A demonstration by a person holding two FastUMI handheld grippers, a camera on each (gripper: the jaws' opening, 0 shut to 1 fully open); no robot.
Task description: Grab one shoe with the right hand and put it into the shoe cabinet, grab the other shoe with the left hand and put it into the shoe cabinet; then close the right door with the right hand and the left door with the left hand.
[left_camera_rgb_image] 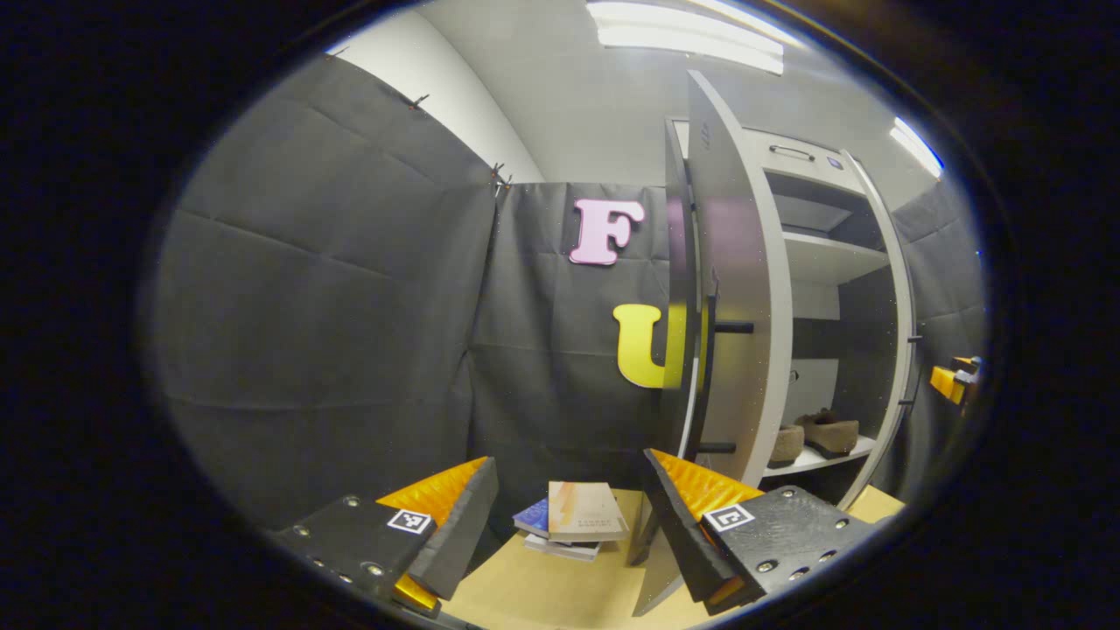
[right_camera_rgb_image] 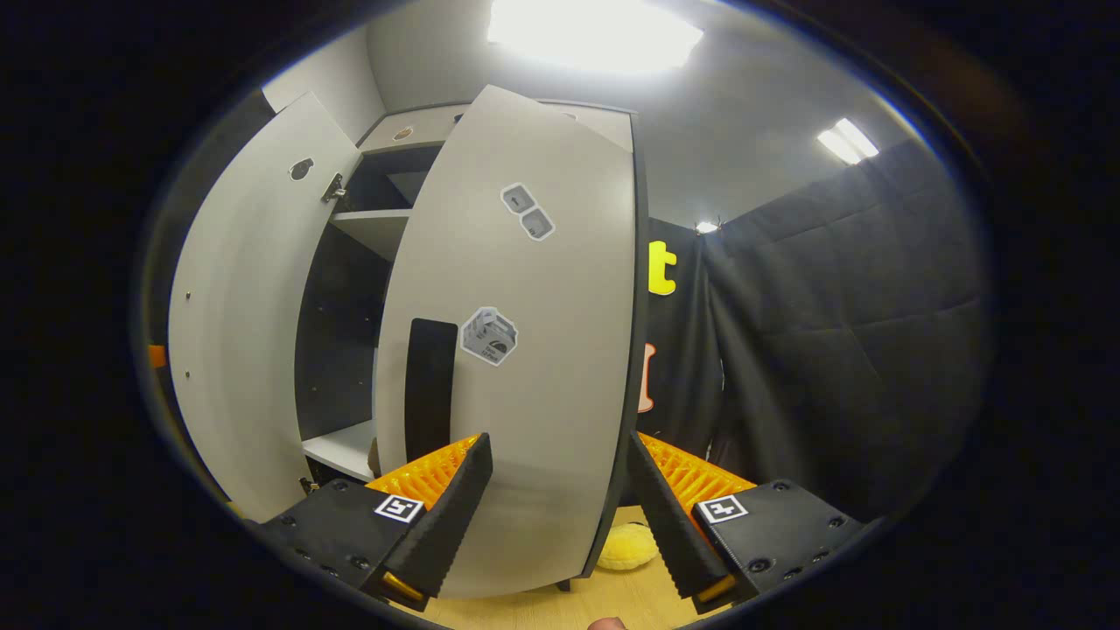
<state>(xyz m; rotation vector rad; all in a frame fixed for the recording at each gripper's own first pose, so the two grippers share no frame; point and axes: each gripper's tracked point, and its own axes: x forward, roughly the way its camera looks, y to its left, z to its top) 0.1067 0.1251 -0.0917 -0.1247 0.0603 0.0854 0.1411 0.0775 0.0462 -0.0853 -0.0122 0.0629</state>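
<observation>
Now I see both shoes (left_camera_rgb_image: 818,433) lying side by side on the cabinet's (left_camera_rgb_image: 818,254) low shelf, in the left gripper view to the right of the left door (left_camera_rgb_image: 731,289), which stands edge-on toward me. My left tool (left_camera_rgb_image: 569,516) is spread wide and grips nothing; beyond its fingers, a small stack of books (left_camera_rgb_image: 573,521) lies on the wooden surface (left_camera_rgb_image: 534,591). In the right gripper view, my right tool (right_camera_rgb_image: 556,507) is likewise spread, with the lower edge of the right door (right_camera_rgb_image: 525,350) standing between its fingers; whether either touches it, I cannot tell. That door is partly swung shut. A yellow fuzzy thing (right_camera_rgb_image: 626,547) lies near its foot.
</observation>
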